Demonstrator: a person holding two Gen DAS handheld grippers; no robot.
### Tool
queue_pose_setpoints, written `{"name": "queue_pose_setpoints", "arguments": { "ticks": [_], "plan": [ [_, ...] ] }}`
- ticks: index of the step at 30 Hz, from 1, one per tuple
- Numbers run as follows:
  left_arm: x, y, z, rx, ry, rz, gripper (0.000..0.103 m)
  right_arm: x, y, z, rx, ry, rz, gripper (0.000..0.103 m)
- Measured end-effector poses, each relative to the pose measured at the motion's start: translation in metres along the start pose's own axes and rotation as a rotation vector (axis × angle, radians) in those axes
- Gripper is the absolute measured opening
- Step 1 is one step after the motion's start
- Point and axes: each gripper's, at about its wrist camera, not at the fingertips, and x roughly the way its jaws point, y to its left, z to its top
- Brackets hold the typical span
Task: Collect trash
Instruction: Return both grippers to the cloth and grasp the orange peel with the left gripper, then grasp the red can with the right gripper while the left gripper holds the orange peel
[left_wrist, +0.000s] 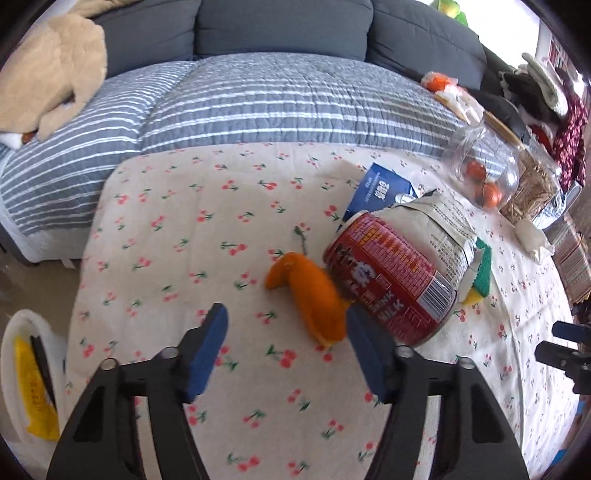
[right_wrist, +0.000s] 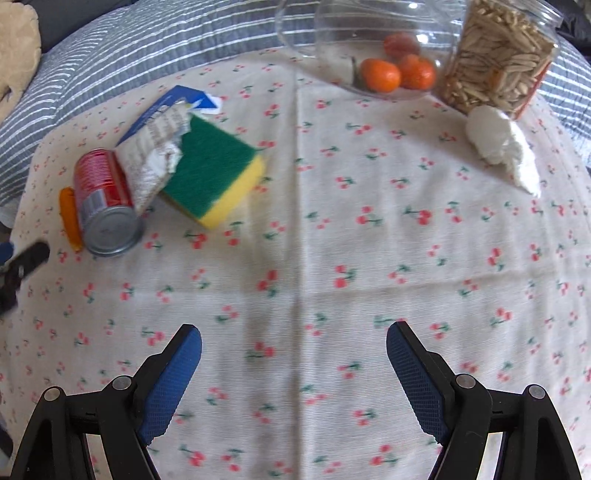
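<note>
Over the cherry-print cloth (right_wrist: 303, 236), the left gripper (left_wrist: 284, 332) stands partly open around nothing, orange peel (left_wrist: 314, 295) lying just ahead against the red can (left_wrist: 391, 280), while the right gripper (right_wrist: 295, 354) gapes wide, empty.

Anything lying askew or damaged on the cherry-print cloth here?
Yes. The red can lies tipped on its side, against a piece of orange peel, with a torn, crumpled wrapper draped over it and the sponge.
</note>
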Motion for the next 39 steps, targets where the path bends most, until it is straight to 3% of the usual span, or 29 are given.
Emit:
{"name": "queue_pose_setpoints", "arguments": {
  "ticks": [4,6,7,11,20,26,30,39],
  "plan": [
    [0.015,-0.003,0.004,-0.016,0.026,-0.026,0.051,0.001,-0.013,0.003,0.015,0.005,-0.003,0.086],
    [0.02,-0.004,0.005,-0.026,0.037,-0.043,0.031,0.002,-0.015,0.004,0.018,0.008,-0.003,0.086],
    [0.023,-0.004,0.006,-0.026,0.042,-0.055,0.026,0.002,-0.016,0.005,0.017,0.01,-0.003,0.086],
    [0.021,-0.007,0.006,0.005,0.059,-0.076,0.017,0.003,-0.016,0.006,0.015,0.012,0.003,0.086],
    [-0.026,0.031,-0.006,-0.002,0.046,-0.09,0.015,-0.001,0.011,0.018,-0.021,-0.029,0.062,0.086],
    [-0.055,0.075,-0.02,-0.111,0.031,-0.122,0.015,-0.008,0.067,0.032,-0.125,-0.11,0.165,0.085],
    [-0.062,0.087,-0.031,-0.072,0.025,-0.087,0.015,-0.003,0.111,0.041,-0.204,-0.147,0.216,0.084],
    [-0.061,0.108,-0.05,-0.045,0.068,-0.076,0.015,0.036,0.154,0.043,-0.342,-0.143,0.137,0.072]
  ]
}}
